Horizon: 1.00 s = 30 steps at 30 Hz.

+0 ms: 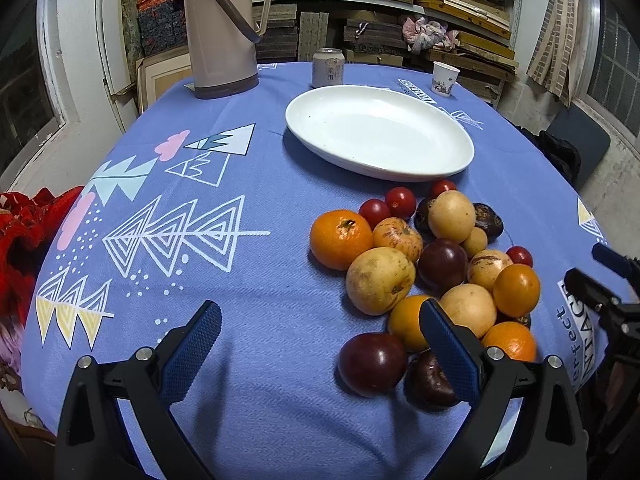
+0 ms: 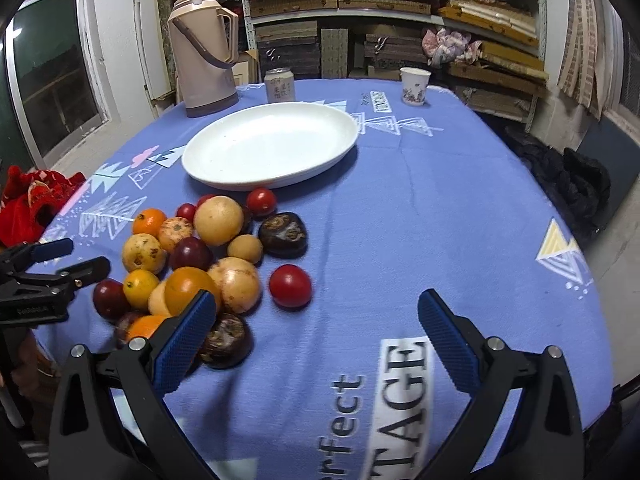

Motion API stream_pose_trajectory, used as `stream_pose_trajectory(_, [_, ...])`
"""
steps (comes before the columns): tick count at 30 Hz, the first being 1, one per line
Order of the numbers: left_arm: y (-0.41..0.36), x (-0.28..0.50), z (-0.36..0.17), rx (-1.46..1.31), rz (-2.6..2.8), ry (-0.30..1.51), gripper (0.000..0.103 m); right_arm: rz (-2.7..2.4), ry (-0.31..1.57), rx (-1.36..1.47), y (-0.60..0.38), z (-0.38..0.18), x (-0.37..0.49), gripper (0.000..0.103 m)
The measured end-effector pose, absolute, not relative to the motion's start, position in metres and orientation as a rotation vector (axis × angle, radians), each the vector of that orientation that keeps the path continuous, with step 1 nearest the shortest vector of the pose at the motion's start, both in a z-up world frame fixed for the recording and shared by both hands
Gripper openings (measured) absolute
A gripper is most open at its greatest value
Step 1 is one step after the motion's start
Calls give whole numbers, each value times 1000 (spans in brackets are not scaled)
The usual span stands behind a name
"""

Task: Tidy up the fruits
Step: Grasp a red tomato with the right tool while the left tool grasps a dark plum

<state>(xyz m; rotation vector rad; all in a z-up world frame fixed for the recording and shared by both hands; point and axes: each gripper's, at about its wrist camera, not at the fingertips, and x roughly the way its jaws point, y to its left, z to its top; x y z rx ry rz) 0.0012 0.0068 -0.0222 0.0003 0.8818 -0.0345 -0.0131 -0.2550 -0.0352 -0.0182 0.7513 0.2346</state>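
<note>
A pile of fruit (image 1: pixel 436 264) lies on the blue tablecloth: oranges, yellow-brown round fruits, dark purple plums, small red tomatoes and dark brown chestnut-like pieces. The pile also shows in the right wrist view (image 2: pixel 200 252). One red tomato (image 2: pixel 290 285) sits apart on its right. An empty white oval plate (image 1: pixel 380 130) stands behind the pile, and shows in the right wrist view (image 2: pixel 272 144). My left gripper (image 1: pixel 320 332) is open and empty above the cloth, left of the pile. My right gripper (image 2: pixel 316 320) is open and empty, right of the pile.
A beige thermos (image 1: pixel 222 28), a drink can (image 1: pixel 328 67) and a paper cup (image 1: pixel 445 78) stand at the table's far side. Red cloth (image 1: pixel 28 228) lies off the left edge. Shelves with stacked boxes fill the background. A dark chair (image 2: pixel 576 176) is at right.
</note>
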Motion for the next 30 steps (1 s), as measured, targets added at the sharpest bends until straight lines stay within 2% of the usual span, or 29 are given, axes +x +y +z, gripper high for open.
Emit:
stream_pose_trajectory(9, [23, 8, -33, -12, -47, 907, 100, 253, 769, -134, -261, -52, -5, 99])
stream_pose_trajectory(11, [22, 9, -34, -4, -53, 907, 100, 256, 779, -151, -258, -56, 1, 89])
stream_pose_trajectory(12, [22, 9, -34, 1, -59, 906, 100, 257, 791, -164, -255, -59, 4, 70])
stream_pose_trajectory(13, [21, 10, -34, 3, -69, 907, 100, 260, 813, -176, -252, -62, 10, 56])
stream_pose_trajectory(24, [34, 13, -24, -70, -187, 876, 100, 337, 863, -236, -226, -75, 35, 55])
stream_pose_trajectory(26, [38, 15, -23, -89, -184, 871, 100, 360, 868, -247, -220, -76, 40, 42])
stream_pose_trajectory(27, [42, 16, -23, -105, -176, 875, 100, 379, 873, -242, -218, -77, 43, 31])
stream_pose_trajectory(30, [50, 18, -26, -148, -168, 896, 100, 403, 860, -232, -216, -77, 49, 30])
